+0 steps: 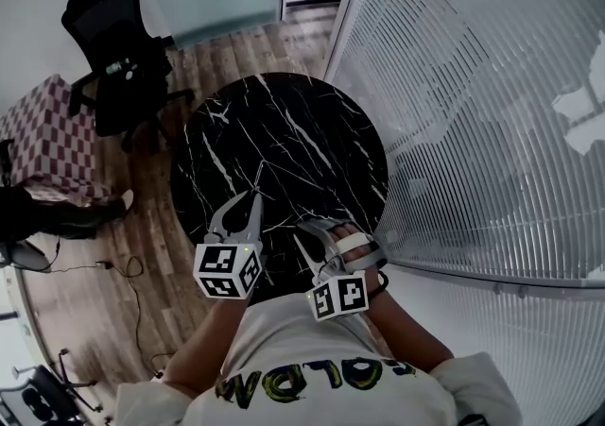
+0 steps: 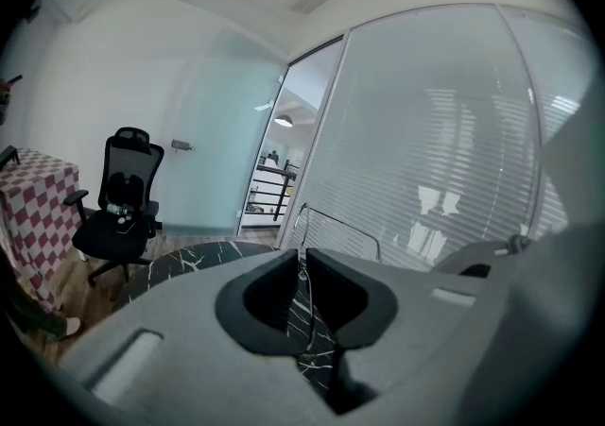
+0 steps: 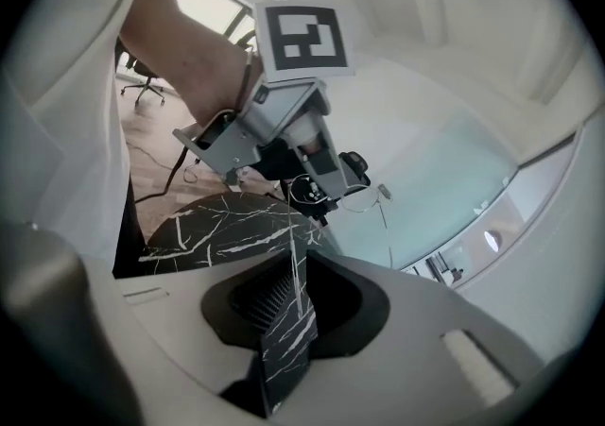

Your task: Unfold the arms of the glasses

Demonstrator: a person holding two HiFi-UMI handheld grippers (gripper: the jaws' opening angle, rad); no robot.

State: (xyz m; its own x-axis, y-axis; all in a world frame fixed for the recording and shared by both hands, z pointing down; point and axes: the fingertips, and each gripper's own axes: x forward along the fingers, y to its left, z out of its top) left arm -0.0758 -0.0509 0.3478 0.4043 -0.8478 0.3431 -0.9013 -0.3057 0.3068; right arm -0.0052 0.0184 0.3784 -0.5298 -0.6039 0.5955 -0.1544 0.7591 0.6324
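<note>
The glasses (image 3: 365, 195) are thin wire-framed and hang in the air between my two grippers, above the round black marble table (image 1: 284, 131). In the right gripper view, the left gripper (image 3: 318, 209) pinches the frame beside a round lens. A thin arm runs from there down into the right gripper (image 3: 291, 259), whose jaws are shut on it. In the left gripper view, a wire of the glasses (image 2: 340, 228) stands out past the shut left gripper (image 2: 302, 259). In the head view, the left gripper (image 1: 248, 199) and right gripper (image 1: 301, 228) meet over the table's near edge, and the glasses are too thin to make out.
A black office chair (image 1: 118, 65) stands on the wood floor beyond the table, at the left. A checked cloth (image 1: 43, 136) covers something at far left. A glass wall with blinds (image 1: 473, 112) runs along the right. A cable (image 1: 123, 268) lies on the floor.
</note>
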